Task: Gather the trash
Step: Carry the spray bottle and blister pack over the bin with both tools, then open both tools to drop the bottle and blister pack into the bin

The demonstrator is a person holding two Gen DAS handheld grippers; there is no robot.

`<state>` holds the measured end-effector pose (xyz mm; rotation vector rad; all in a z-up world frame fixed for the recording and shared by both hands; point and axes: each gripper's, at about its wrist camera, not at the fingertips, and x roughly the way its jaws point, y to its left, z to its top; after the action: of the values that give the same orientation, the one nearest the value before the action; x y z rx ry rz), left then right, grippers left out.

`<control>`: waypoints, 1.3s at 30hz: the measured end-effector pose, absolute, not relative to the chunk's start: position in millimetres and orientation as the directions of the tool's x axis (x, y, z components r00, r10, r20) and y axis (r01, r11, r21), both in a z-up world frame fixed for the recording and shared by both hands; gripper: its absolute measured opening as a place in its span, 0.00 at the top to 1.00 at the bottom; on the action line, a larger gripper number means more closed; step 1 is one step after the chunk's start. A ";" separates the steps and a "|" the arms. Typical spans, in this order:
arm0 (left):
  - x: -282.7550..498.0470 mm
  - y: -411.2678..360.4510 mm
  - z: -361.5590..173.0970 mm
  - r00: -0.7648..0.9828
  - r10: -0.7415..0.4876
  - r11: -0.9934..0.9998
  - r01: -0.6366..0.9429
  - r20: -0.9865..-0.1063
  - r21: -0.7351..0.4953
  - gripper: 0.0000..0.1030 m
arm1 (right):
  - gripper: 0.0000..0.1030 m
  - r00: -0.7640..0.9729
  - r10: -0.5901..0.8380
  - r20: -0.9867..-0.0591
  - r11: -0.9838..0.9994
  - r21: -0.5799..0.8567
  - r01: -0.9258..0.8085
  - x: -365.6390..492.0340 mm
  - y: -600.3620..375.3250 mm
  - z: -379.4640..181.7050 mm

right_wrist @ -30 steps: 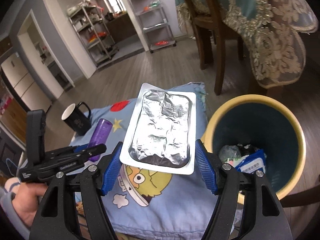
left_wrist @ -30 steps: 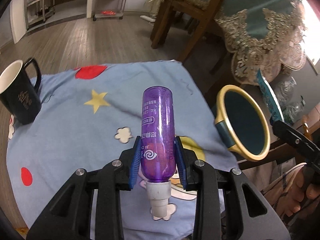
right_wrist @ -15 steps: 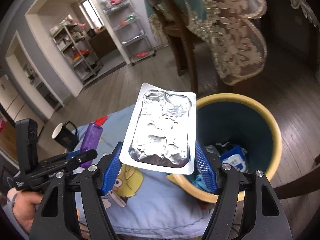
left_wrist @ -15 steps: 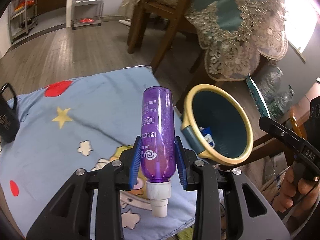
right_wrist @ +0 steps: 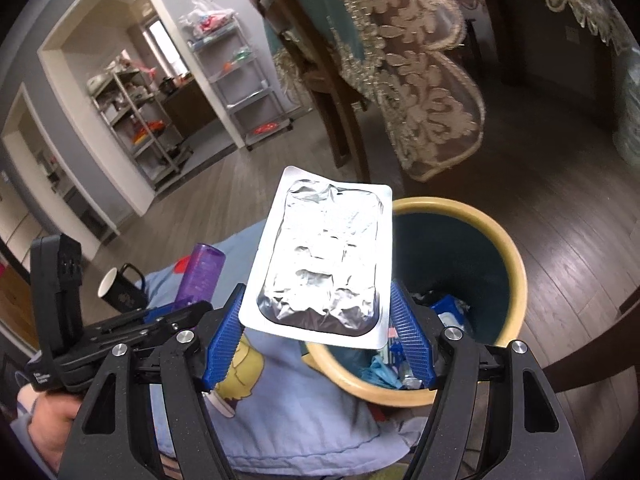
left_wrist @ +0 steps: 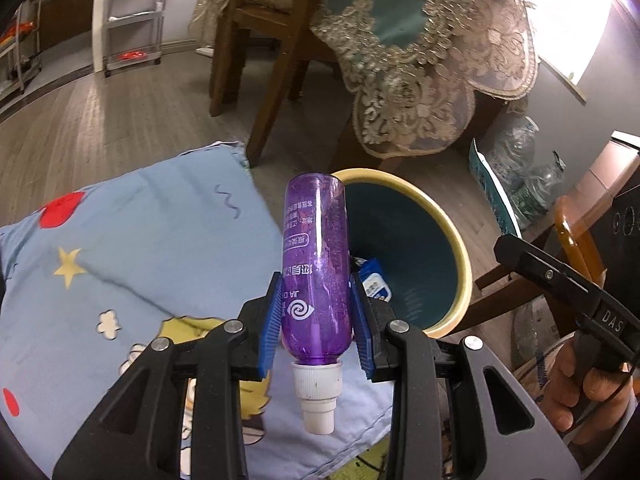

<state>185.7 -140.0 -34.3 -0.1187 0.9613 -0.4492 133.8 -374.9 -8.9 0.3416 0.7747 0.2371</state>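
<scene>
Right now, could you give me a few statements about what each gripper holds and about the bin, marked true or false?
1. The left gripper is clamped on a purple bottle. True.
2. The bottle's white cap points away from the camera. False: the cap points toward the camera and the bottle's base points away.
3. The right gripper holds a foil-backed blister pack. True.
4. The bin is empty. False: blue packets and other scraps lie in it.
5. The black mug sits inside the bin. False: it stands on the blue cartoon cloth, far from the bin.
</scene>
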 end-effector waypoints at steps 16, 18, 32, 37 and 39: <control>207.0 -198.1 -56.9 0.425 -0.464 0.873 0.368 -0.777 -0.319 0.70 | 0.31 0.709 0.280 -0.647 0.913 0.408 0.011 134.4 -401.9 -17.0; 208.8 -203.4 -60.0 0.417 -0.469 0.870 0.373 -0.779 -0.324 0.70 | 0.31 0.708 0.277 -0.650 0.912 0.409 0.018 134.8 -403.8 -19.4; 223.6 -228.6 -90.9 0.327 -0.504 0.845 0.377 -0.799 -0.378 0.69 | 0.31 0.678 0.255 -0.690 0.904 0.418 0.086 135.7 -424.7 -43.0; 226.7 -235.1 -101.5 0.298 -0.492 0.850 0.370 -0.818 -0.375 0.69 | 0.31 0.664 0.252 -0.704 0.897 0.427 0.113 135.3 -437.0 -53.5; 228.0 -235.1 -103.8 0.299 -0.487 0.853 0.364 -0.820 -0.374 0.69 | 0.31 0.659 0.253 -0.708 0.897 0.427 0.114 135.8 -437.8 -56.0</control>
<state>228.0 -235.1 -103.8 -0.1241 1.1340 -0.5673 135.8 -437.8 -56.0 0.4648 0.8552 0.0821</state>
